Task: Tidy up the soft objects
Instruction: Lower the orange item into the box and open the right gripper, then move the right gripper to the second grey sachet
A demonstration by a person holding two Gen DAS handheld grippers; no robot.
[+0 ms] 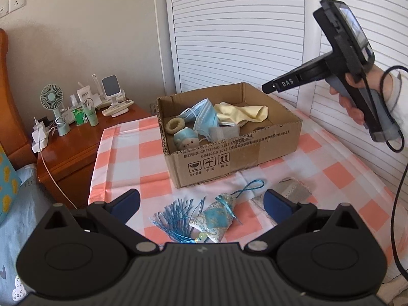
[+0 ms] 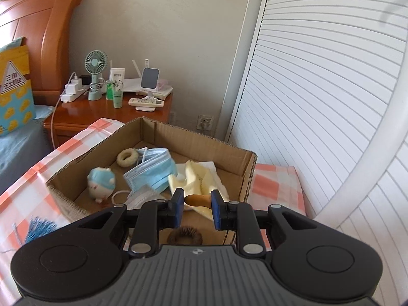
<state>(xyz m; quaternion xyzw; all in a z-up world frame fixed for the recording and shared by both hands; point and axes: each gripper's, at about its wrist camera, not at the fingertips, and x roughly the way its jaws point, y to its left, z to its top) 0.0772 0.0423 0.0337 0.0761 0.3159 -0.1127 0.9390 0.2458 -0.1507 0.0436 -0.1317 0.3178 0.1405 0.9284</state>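
Observation:
A cardboard box (image 1: 237, 158) stands on the pink checked table. It holds blue face masks (image 1: 204, 118), a yellow cloth (image 1: 242, 113), a cream ring (image 1: 174, 125) and a small plush toy (image 1: 185, 137). My left gripper (image 1: 201, 201) is open, low over a blue sachet with a tassel (image 1: 216, 216) in front of the box. A grey cloth (image 1: 293, 190) lies to its right. My right gripper (image 2: 197, 205) hovers over the box (image 2: 153, 130), jaws narrowly apart, with a brown wooden piece (image 2: 197, 200) seen between them; grip unclear. A dark furry ring (image 2: 185, 236) lies below.
A wooden nightstand (image 1: 76, 150) at the left carries a small fan (image 1: 52, 102), bottles, chargers and a remote. White louvered doors (image 1: 242, 25) stand behind the table. A bed with a wooden headboard (image 2: 48, 25) is at the far left.

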